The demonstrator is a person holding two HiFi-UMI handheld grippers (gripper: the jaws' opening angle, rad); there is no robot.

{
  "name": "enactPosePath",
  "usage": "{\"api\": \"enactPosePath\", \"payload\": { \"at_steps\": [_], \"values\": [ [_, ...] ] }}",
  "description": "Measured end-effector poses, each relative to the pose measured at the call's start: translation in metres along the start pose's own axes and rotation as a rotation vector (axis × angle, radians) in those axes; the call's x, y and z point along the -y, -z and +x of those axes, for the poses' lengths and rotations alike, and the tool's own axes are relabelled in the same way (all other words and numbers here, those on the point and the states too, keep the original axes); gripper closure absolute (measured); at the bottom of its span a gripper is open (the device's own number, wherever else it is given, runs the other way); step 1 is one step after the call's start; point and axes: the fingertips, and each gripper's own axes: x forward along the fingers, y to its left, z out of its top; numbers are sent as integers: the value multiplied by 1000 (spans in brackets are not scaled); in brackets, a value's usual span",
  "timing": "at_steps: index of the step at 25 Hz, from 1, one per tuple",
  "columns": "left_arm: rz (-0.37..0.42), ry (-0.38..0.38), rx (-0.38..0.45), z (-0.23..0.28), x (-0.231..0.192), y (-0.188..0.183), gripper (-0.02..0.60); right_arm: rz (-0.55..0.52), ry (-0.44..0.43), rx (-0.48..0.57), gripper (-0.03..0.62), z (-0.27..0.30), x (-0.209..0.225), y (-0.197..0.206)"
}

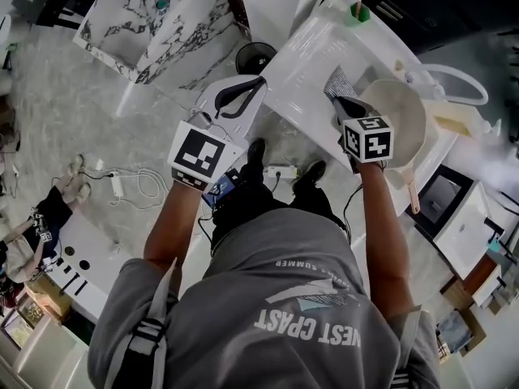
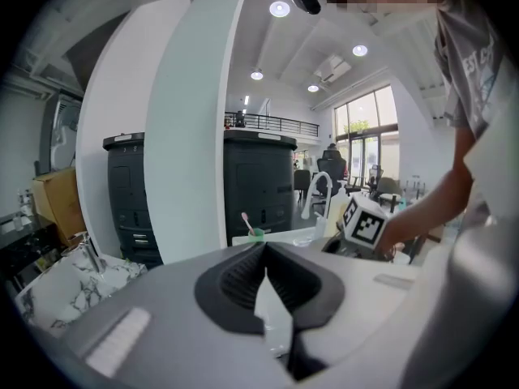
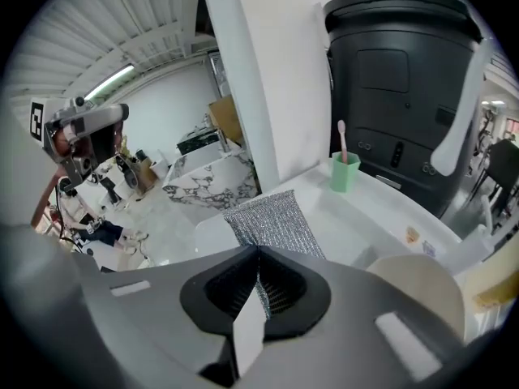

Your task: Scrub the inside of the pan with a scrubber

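A scrubber [image 3: 272, 224], a strip of silver mesh, is clamped between the closed jaws of the right gripper [image 3: 258, 254] and is seen stretching forward from them over a white counter [image 3: 381, 205]. In the head view, the right gripper [image 1: 342, 97] is held above the counter [image 1: 304, 63], with the scrubber [image 1: 339, 82] just left of the rim of a cream pan [image 1: 399, 120]. The pan is set at the counter's right side, with its handle pointing back toward the person. Whether the mesh touches the counter cannot be told.

The pan [image 3: 426, 292] is caught at the lower right of the right gripper view. Farther along the counter a green cup [image 3: 344, 172] is shown holding a toothbrush [image 3: 341, 138].

The left gripper [image 1: 259, 80] is held at the counter's near left edge, well apart from the pan. In the left gripper view its jaws are seen pressed together at the tips with nothing between them [image 2: 265, 248].
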Motion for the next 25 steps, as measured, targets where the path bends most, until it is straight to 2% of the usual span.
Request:
{"api": "enactPosePath", "payload": {
  "at_steps": [9, 17, 25],
  "values": [
    [-26, -64, 9, -41, -31, 7, 578, -110, -56, -145, 583, 57, -50, 7],
    [-27, -70, 22, -67, -36, 8, 578, -107, -63, -288, 576, 96, -63, 48],
    [2, -38, 50, -77, -21, -3, 578, -166, -107, -282, 529, 85, -75, 56]
  ]
}}
